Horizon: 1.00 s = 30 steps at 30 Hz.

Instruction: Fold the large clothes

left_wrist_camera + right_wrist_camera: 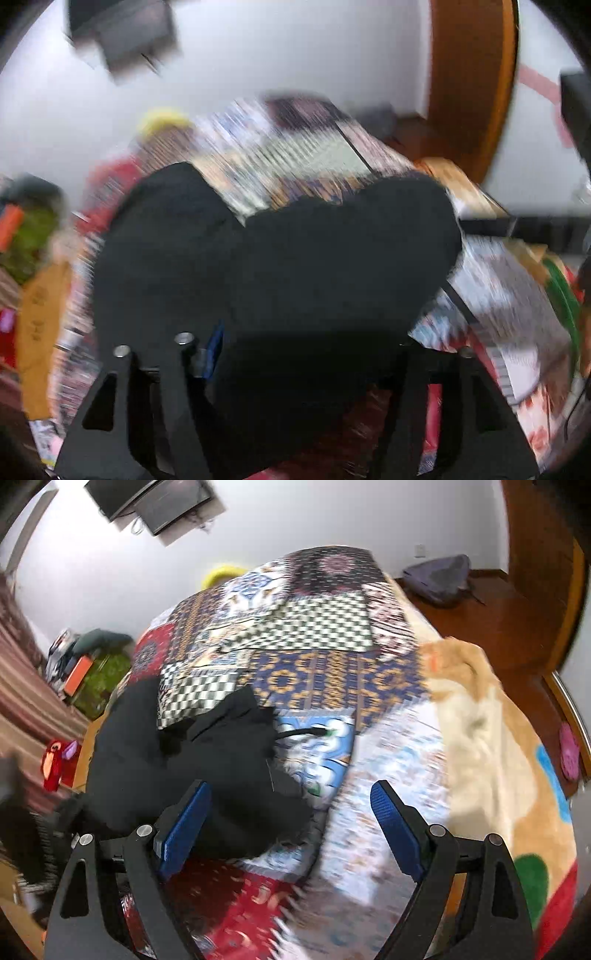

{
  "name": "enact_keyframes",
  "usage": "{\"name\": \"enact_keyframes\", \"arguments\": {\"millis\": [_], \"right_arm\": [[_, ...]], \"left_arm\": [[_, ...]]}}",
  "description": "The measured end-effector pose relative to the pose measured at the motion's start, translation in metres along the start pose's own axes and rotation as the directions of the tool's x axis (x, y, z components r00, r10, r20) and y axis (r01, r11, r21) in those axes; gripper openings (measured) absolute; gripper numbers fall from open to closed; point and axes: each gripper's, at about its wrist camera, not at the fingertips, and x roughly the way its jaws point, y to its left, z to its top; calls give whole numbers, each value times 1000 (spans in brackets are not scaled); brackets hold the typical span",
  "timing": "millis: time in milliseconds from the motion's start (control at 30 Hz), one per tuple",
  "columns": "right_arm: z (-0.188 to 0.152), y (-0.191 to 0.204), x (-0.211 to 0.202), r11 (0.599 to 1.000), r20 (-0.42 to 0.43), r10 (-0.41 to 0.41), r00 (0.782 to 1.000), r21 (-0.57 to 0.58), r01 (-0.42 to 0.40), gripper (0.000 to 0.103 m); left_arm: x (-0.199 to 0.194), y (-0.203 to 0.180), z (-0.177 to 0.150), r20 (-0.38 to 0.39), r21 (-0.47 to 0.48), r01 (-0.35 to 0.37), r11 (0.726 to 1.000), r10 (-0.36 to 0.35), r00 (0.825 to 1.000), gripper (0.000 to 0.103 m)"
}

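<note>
Two grippers work over a bed covered by a patchwork quilt [306,635], and only one of them has cloth in it. In the right wrist view the right gripper [290,812] stands with its blue-padded fingers [184,827] spread wide and nothing between them, hanging above the quilt just beside a bunched black garment [192,760]. That garment lies crumpled toward the bed's near left edge, with a thin dark cord [303,732] trailing out of it across a blue-and-white patch.

In the left wrist view, which is heavily blurred, the same black garment [273,266] fills the middle of the picture and drapes over the left gripper [295,354]. Only a sliver of one blue pad [215,347] shows at the cloth's edge; the fingertips are buried, so I cannot tell whether this gripper is pinching the fabric or merely sits under it. The blur suggests quick motion.

A cream plush blanket [480,738] with coloured patches lies along the right side of the bed.

Judging by the heap, folding proper has not begun: the step in hand looks like picking up and spreading the garment. Next, the free right gripper likely needs to find a second edge or corner of the cloth, opposite the left one's hold, so the garment can be pulled flat across the quilt, clear of the cord.
</note>
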Motion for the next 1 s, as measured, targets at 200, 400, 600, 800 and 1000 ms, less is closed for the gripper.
{"name": "enact_keyframes", "arguments": {"millis": [200,400,600,800,1000], "right_arm": [[0,7,-14,1000,7,22,1000,-11,-22,86],[1,42,-29,991,49,85,995,-109,-79,87],[-2,89,-26,967,41,152,988,-215,-140,87],[-12,113,9,955,-22,133,991,-263,-134,87],[-26,88,59,963,-135,48,990,-258,-82,87]], "left_arm": [[-4,3,-8,-39,23,35,999,-35,999,79],[-37,11,-11,-44,-36,100,994,-101,994,79],[-88,32,-24,58,-59,86,995,-83,995,87],[-107,82,-36,120,-150,-55,987,73,990,96],[-55,109,-60,-2,-243,-39,969,40,999,97]]}}
